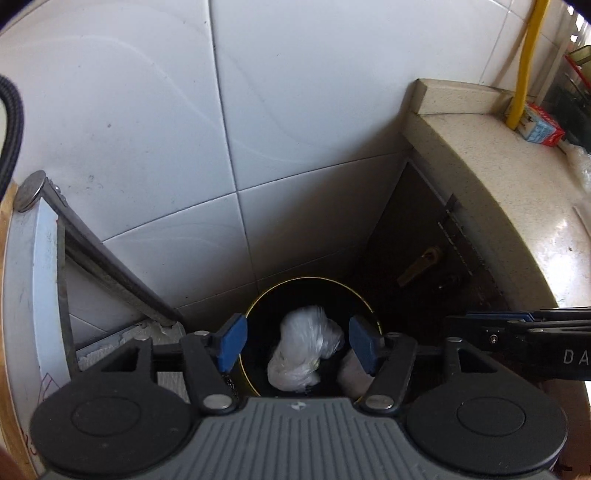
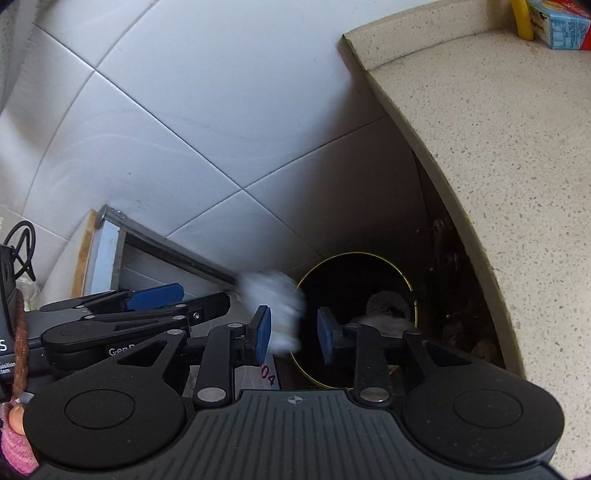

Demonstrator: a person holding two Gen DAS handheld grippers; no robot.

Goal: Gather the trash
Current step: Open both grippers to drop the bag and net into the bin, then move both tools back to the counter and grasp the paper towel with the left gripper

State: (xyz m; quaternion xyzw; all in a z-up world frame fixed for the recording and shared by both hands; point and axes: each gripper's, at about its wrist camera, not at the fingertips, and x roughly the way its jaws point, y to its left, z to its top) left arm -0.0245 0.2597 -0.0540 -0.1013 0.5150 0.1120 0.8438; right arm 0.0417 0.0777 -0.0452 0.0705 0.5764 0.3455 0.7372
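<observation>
Both wrist views steeply down, sharing bin (image 1: 310,291) mouth.

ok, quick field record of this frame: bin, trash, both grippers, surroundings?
bin: round black bin with gold rim, on the floor beside the white tiled wall
trash: crumpled white plastic bag, blurred, over the bin mouth, free of both grippers
left gripper: open, empty
right gripper: open, empty
surroundings: speckled beige stone counter; blue and red carton on it
</observation>
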